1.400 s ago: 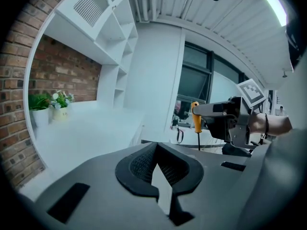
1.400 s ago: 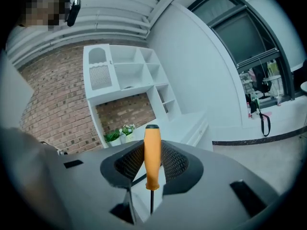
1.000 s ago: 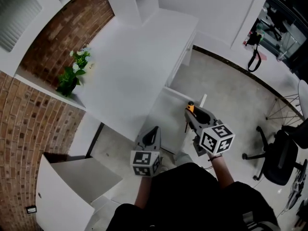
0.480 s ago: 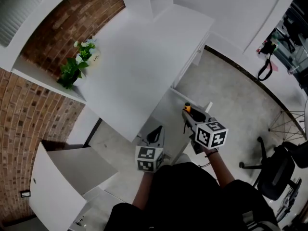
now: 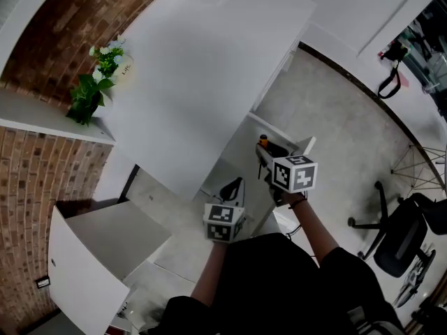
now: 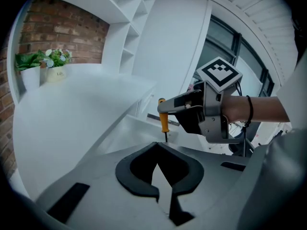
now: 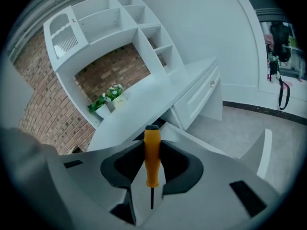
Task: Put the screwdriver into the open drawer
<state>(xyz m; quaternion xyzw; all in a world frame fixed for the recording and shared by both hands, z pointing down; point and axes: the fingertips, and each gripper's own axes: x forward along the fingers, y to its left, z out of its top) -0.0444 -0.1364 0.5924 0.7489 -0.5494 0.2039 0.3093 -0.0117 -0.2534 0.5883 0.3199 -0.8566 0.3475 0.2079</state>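
Observation:
An orange-handled screwdriver (image 7: 152, 156) stands upright between the pads of my right gripper (image 7: 152, 150), which is shut on its handle with the thin shaft pointing back towards the camera. In the head view that gripper (image 5: 265, 152) hangs over the open white drawer (image 5: 237, 160) under the desk edge, the screwdriver's (image 5: 263, 140) orange end showing. My left gripper (image 5: 235, 185) sits just left of it, nearer the drawer's front corner, shut and empty (image 6: 156, 145). From the left gripper view the screwdriver (image 6: 164, 121) hangs shaft down above the drawer (image 6: 136, 128).
A white desk (image 5: 188, 68) carries a potted plant (image 5: 94, 82) by the brick wall. Closed drawers (image 7: 201, 97) and a shelf unit (image 7: 110, 28) stand beyond. A cabinet door (image 5: 84, 264) is open at lower left. An office chair (image 5: 405, 236) stands at the right.
Both grippers have sunk towards the open drawer and moved closer to the desk. The screwdriver stays in the right gripper's hold.

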